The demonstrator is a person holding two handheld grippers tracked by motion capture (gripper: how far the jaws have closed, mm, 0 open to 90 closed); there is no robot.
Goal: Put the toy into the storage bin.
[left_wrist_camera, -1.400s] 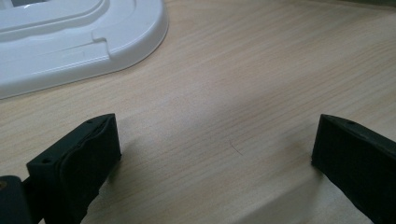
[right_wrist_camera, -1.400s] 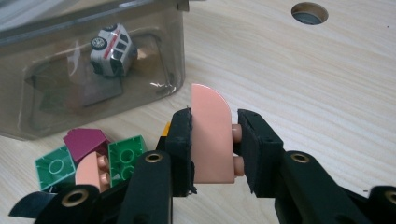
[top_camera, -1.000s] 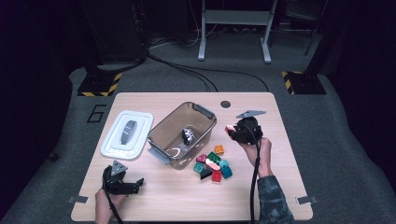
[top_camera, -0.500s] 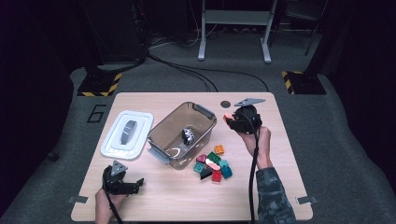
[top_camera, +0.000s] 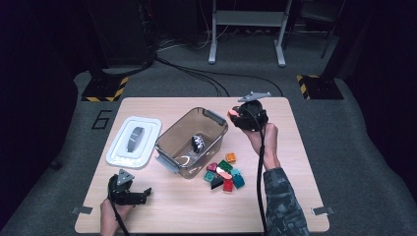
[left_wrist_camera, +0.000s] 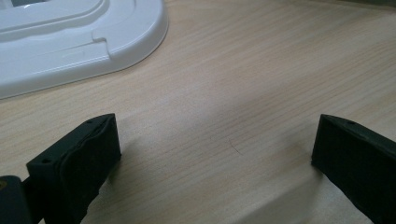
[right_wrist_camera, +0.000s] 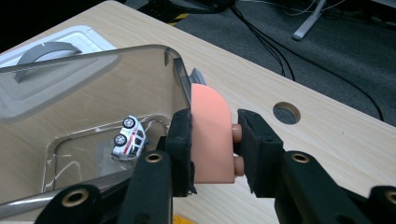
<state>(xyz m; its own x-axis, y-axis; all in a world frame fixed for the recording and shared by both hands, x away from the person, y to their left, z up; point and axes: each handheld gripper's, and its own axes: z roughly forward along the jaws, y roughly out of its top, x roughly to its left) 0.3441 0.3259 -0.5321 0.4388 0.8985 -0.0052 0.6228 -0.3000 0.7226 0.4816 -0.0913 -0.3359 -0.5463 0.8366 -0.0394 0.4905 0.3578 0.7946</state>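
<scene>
My right gripper (top_camera: 236,116) (right_wrist_camera: 212,140) is shut on a pink rounded toy block (right_wrist_camera: 211,135) (top_camera: 234,113), held in the air just beyond the right end of the clear plastic bin (top_camera: 169,140) (right_wrist_camera: 65,88). A small white toy car (top_camera: 197,143) (right_wrist_camera: 128,135) lies on the bin's floor. A cluster of coloured blocks (top_camera: 224,174) sits on the table in front of the bin. My left gripper (top_camera: 132,194) (left_wrist_camera: 215,154) rests low at the table's near left, its jaws wide open over bare wood with nothing between them.
The bin's white lid (top_camera: 134,140) (left_wrist_camera: 70,42) (right_wrist_camera: 51,49) lies flat left of the bin. A round hole (right_wrist_camera: 286,112) is cut in the wooden table (top_camera: 305,162) near its far edge. Cables and stand legs lie on the floor beyond.
My right gripper has risen and shifted toward the far side of the table with the pink block, away from the block cluster. The left gripper has stayed put.
</scene>
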